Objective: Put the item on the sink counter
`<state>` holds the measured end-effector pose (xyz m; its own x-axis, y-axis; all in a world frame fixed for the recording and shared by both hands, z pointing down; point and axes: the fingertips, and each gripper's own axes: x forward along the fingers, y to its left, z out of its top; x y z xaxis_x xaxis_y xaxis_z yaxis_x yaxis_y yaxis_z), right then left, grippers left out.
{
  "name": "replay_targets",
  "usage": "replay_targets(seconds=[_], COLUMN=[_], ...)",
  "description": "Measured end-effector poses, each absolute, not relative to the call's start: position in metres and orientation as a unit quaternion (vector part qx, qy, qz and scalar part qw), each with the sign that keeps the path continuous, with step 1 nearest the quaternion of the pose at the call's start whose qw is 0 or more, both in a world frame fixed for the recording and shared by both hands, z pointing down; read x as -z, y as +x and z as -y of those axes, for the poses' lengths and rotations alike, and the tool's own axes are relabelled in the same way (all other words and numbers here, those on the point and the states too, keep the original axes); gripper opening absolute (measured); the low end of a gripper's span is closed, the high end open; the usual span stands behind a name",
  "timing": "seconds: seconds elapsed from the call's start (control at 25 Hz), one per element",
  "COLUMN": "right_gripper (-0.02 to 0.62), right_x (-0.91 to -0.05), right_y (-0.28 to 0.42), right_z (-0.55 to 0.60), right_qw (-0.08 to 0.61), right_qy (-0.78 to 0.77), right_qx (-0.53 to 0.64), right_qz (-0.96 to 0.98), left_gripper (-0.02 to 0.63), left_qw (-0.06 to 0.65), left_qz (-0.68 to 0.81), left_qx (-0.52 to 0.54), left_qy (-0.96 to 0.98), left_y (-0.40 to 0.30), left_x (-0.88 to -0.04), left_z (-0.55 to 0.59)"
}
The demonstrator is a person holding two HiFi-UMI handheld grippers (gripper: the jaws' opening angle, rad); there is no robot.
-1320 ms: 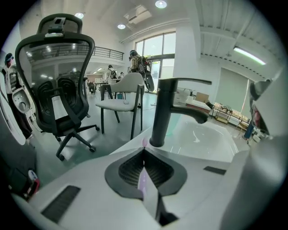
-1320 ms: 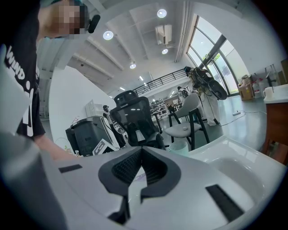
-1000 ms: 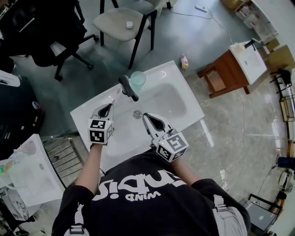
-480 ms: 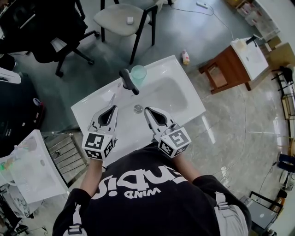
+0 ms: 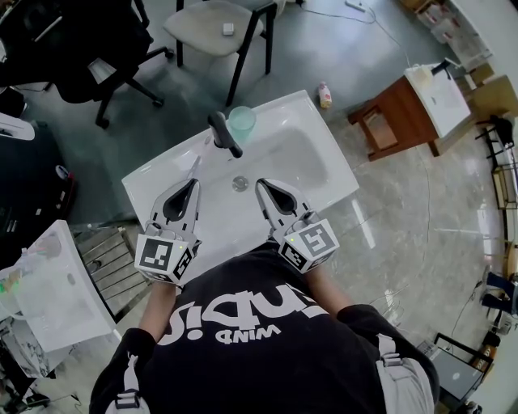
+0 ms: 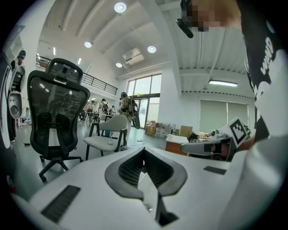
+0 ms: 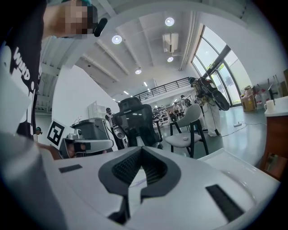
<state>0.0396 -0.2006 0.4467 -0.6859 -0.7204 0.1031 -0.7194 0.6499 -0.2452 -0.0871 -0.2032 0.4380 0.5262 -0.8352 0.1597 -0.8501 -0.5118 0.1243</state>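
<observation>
A white sink counter (image 5: 324,174) with a basin and a black faucet (image 5: 224,133) lies below me in the head view. A pale green translucent cup (image 5: 241,121) stands upright on the counter's far edge, just right of the faucet. My left gripper (image 5: 192,183) hovers over the counter's near left part, shut and empty. On the other side, my right gripper (image 5: 261,184) hangs over the basin's near side, also shut with nothing in it. In each gripper view the jaw tips meet, left gripper (image 6: 144,150) and right gripper (image 7: 141,150), and both look level across the room.
A grey chair (image 5: 214,24) and a black office chair (image 5: 73,48) stand beyond the sink. On the floor behind the counter stands a small bottle (image 5: 324,95). At the right is a wooden stand (image 5: 396,121). A white bin (image 5: 48,291) and a metal rack (image 5: 105,267) are at the left.
My left gripper has drawn back toward my body, away from the faucet. The right gripper has barely shifted. The cup stays beside the faucet.
</observation>
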Motion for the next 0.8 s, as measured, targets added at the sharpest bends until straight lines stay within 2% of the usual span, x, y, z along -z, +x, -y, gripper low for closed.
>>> replay_targets(seconds=[0.8], right_gripper=[0.017], right_x=[-0.440], right_y=[0.038], right_z=[0.197], right_qw=[0.003], right_qy=[-0.395], right_qx=[0.122], right_qz=[-0.911], left_gripper=[0.021], left_qw=[0.113], left_qz=[0.476], left_qx=[-0.039], left_qy=[0.871], left_y=[-0.076], left_x=[-0.445], left_z=[0.201])
